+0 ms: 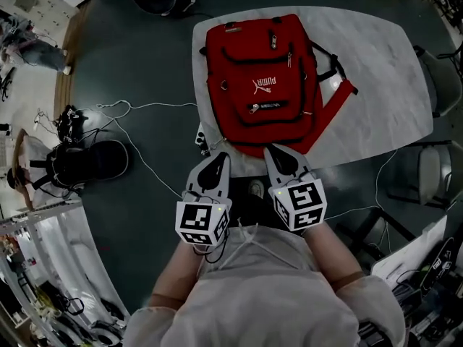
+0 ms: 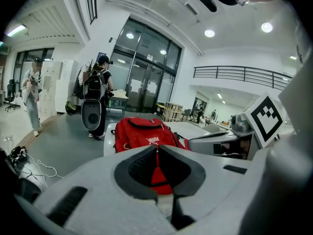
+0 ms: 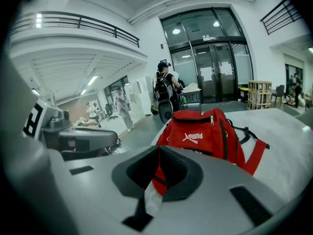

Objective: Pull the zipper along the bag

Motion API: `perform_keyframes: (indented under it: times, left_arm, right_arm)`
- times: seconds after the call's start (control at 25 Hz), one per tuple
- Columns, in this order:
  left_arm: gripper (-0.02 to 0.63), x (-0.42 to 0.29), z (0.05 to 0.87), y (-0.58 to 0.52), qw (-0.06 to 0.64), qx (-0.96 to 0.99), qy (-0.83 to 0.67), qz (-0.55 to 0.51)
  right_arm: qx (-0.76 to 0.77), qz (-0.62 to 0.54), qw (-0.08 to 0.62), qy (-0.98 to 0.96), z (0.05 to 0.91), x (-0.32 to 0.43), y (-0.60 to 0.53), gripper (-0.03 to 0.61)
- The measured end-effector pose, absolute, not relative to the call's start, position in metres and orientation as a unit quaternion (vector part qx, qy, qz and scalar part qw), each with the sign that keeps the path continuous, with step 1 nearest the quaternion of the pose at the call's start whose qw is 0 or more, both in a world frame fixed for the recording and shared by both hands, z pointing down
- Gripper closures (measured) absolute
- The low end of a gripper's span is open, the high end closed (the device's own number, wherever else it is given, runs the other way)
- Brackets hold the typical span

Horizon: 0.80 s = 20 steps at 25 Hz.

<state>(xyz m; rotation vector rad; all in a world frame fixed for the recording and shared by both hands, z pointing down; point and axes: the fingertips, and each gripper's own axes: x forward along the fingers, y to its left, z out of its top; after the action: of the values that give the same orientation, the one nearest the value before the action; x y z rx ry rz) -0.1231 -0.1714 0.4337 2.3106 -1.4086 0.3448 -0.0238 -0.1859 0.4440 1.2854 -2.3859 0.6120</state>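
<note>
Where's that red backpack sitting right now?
The backpack lies flat on the white table, in the upper middle of the head view, just ahead of the left claw and right claw.

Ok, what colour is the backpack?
The backpack is red with black trim; head view shows it best.

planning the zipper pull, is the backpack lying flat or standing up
Lying flat: the backpack rests on its back on the table, logo and front pockets facing up.

A white worktop (image 1: 376, 71) stands on a dark floor (image 1: 145, 56) strewn with white cable (image 1: 165, 105). Tall glass doors (image 3: 215, 67) (dark-framed) face it; a railed balcony (image 3: 73, 23) runs above, under round ceiling lights (image 2: 209, 33).
</note>
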Motion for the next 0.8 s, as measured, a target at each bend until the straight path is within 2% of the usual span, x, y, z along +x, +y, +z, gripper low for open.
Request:
perform_keyframes:
  times: [0.64, 0.8]
  left_arm:
    - [0.586, -0.113, 0.507, -0.301, 0.207, 0.893, -0.361, 0.174]
    - [0.586, -0.101, 0.525, -0.314, 0.214, 0.905, -0.323, 0.174]
  right_arm:
    - [0.588, 0.327, 0.201, -0.712, 0.543, -0.037, -0.278, 0.548]
    - [0.603, 0.382, 0.176, -0.678, 0.563, -0.038, -0.284, 0.494]
